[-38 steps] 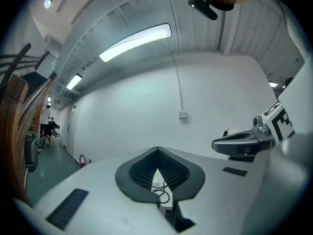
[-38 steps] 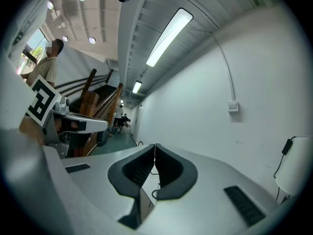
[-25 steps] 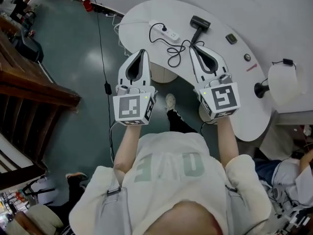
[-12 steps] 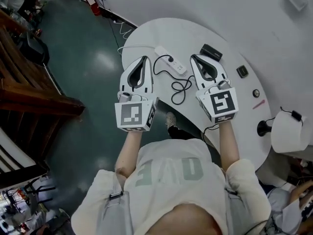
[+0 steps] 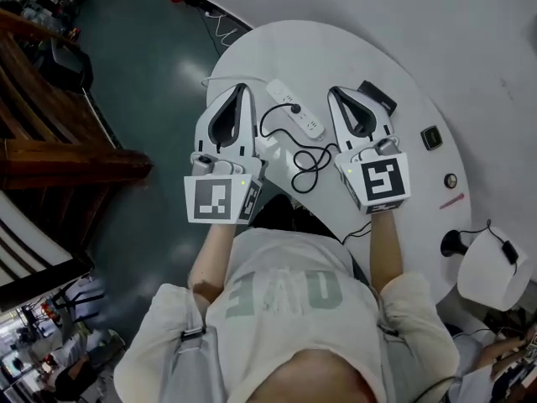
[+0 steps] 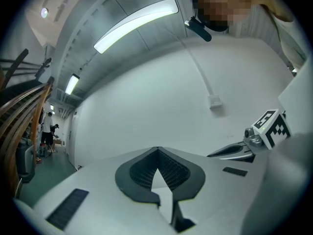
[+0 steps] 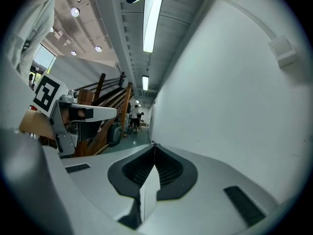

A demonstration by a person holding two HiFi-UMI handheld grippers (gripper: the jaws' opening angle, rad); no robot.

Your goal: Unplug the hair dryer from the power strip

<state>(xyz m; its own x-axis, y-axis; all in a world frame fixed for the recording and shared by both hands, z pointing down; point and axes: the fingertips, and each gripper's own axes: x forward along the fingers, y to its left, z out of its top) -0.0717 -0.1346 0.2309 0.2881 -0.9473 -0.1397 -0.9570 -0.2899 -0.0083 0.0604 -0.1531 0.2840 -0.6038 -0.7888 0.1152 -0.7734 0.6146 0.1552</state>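
Both forearms reach straight ahead, side by side and roughly level, the left claw (image 5: 242,89) and right claw (image 5: 334,92) each with jaws pressed together on nothing. On the white surface (image 5: 403,65) beneath, the power strip (image 5: 311,126) lies between the two claws, a black plug (image 5: 294,108) in it; the hair dryer (image 5: 377,97) sits just right of the right claw's tip

Both arms held forward, side by side; left gripper (image 5: 237,91) and right gripper (image 5: 337,95) level, jaws closed, empty.
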